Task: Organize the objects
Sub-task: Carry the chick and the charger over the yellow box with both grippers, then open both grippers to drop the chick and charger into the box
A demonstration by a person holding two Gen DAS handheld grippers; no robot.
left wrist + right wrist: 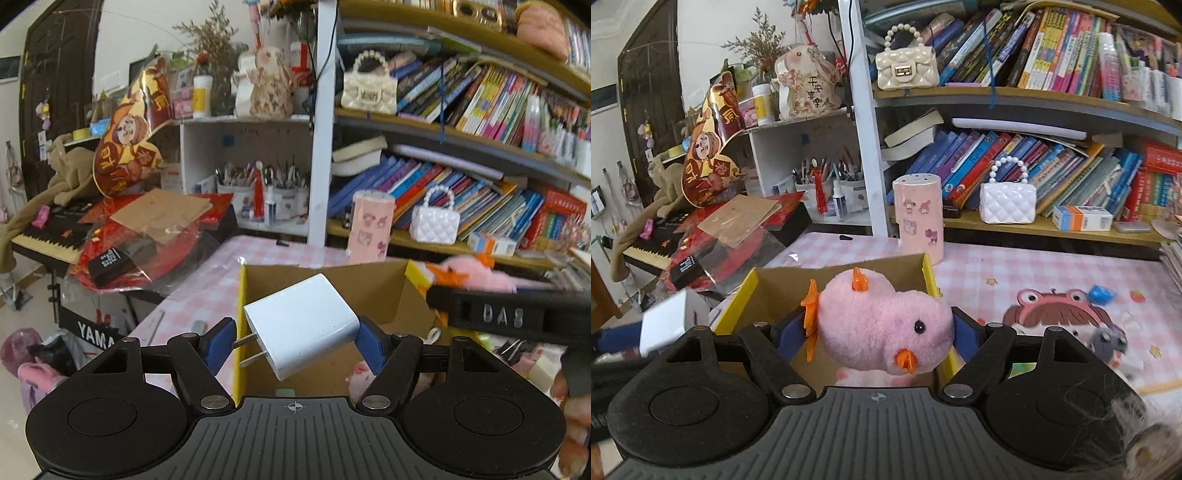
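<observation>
My left gripper (295, 341) is shut on a white plug charger (301, 325), its two prongs pointing left, held above the near edge of an open cardboard box (332, 284) with yellow flaps. My right gripper (873, 338) is shut on a pink plush chick (882, 326) with orange beak, comb and feet, held over the same cardboard box (775, 284). In the left wrist view the right gripper's black finger (502, 314) and the blurred chick (476, 273) cross the box's right side. In the right wrist view the charger (665, 321) shows blurred at the left.
The box stands on a pink checked table cover (997, 269) with a cartoon frog print (1060, 314). A pink cylinder (918, 221) stands behind it. Bookshelves with a white handbag (1008, 201) lie beyond; a cluttered keyboard (51, 236) sits left. A blue wrapper (1102, 295) lies right.
</observation>
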